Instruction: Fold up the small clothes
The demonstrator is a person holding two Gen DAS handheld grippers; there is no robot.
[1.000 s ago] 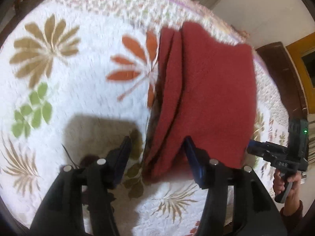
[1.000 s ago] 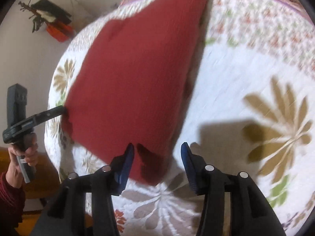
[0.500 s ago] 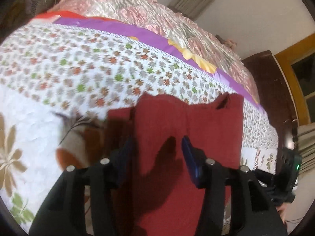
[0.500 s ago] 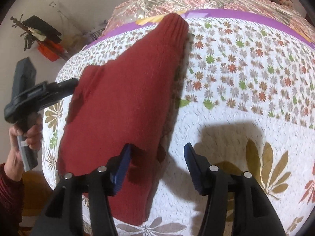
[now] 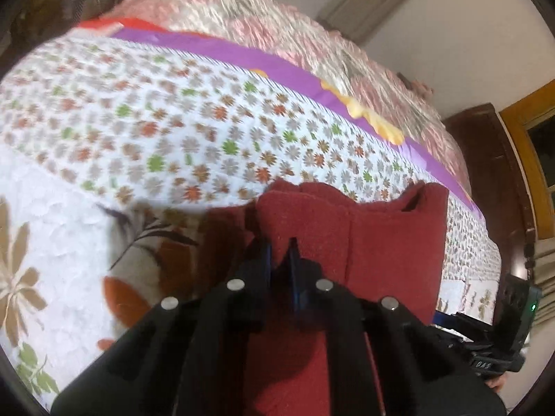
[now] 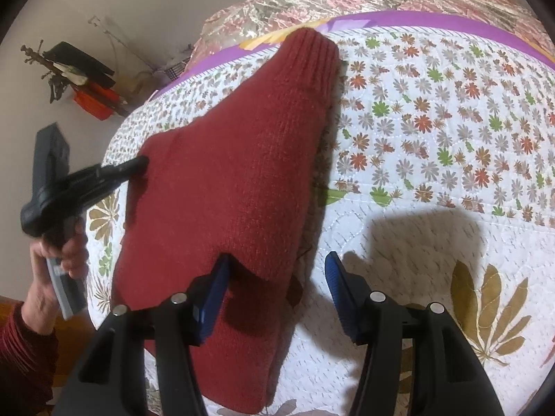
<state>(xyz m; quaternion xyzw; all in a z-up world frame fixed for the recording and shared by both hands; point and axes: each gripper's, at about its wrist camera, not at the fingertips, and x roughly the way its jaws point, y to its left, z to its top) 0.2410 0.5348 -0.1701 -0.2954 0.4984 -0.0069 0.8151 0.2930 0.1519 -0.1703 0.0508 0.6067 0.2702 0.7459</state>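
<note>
A dark red knitted garment [image 6: 236,180] lies partly folded on the flowered bedspread [image 6: 433,131], its ribbed cuff pointing to the far side of the bed. In the left wrist view my left gripper [image 5: 279,249] is shut on a raised fold at the edge of the red garment [image 5: 381,242]. The right wrist view shows the same left gripper [image 6: 138,168] pinching the garment's left edge, held by a hand [image 6: 66,253]. My right gripper [image 6: 277,270] is open; its left finger [image 6: 215,287] is over the garment's near fold, its right finger over bare quilt.
A pink satin cover [image 5: 277,34] lies beyond a purple band at the far side of the bed. Dark wooden furniture [image 5: 492,180] stands at the right. A rack with dark items and a red box [image 6: 90,86] stands by the wall.
My left gripper has shut on the garment's edge; it was open half a second ago. The right gripper stays open and has moved closer over the garment's near fold.
</note>
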